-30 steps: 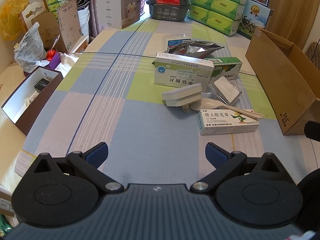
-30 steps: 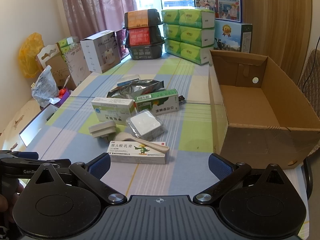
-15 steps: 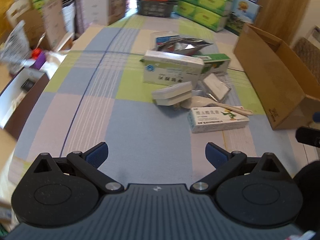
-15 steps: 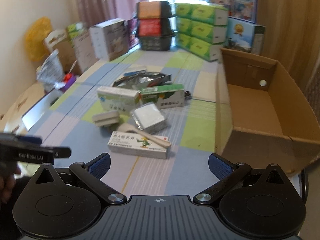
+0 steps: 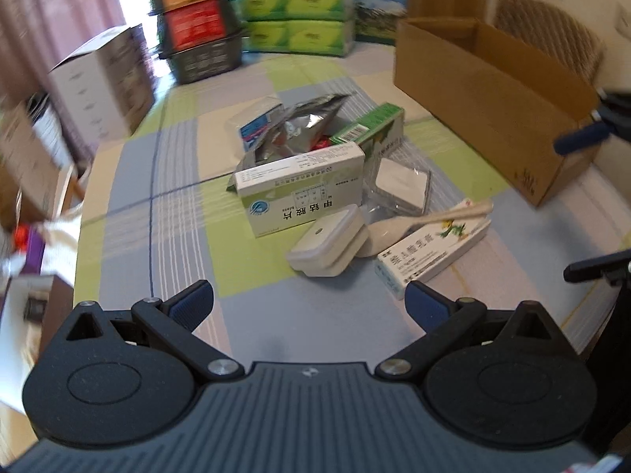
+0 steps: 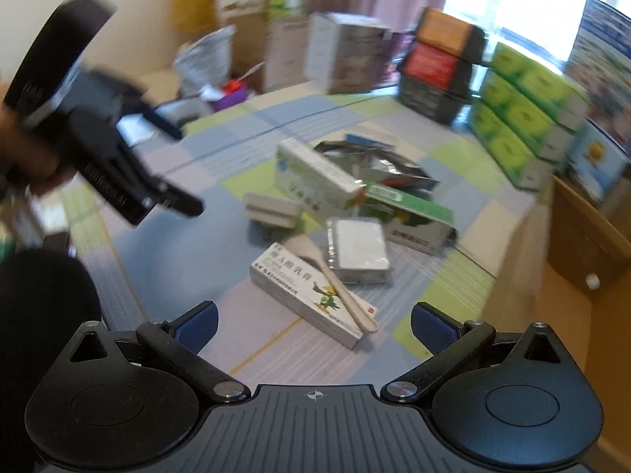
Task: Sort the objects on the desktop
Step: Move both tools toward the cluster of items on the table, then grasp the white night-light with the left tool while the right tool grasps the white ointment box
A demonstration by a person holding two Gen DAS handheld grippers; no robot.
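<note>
Medicine boxes and small items are lying clustered at mid-counter [image 5: 165, 236]: a white-green box [image 5: 301, 187] printed "甲钴胺片" is leaning over a white plastic case [image 5: 329, 242], and an ointment carton [image 5: 432, 252] reading "维A酸乳膏" is carrying a white spoon [image 5: 418, 222]. A foil pouch [image 5: 303, 126] and a green-topped box [image 5: 374, 126] are sitting behind them; their print is too blurred to read. The cardboard box [image 5: 485, 90] is standing open to the right; its contents are not showing. Left gripper [image 5: 309, 303] and right gripper [image 6: 313, 321] are both hovering spread wide, holding nothing.
</note>
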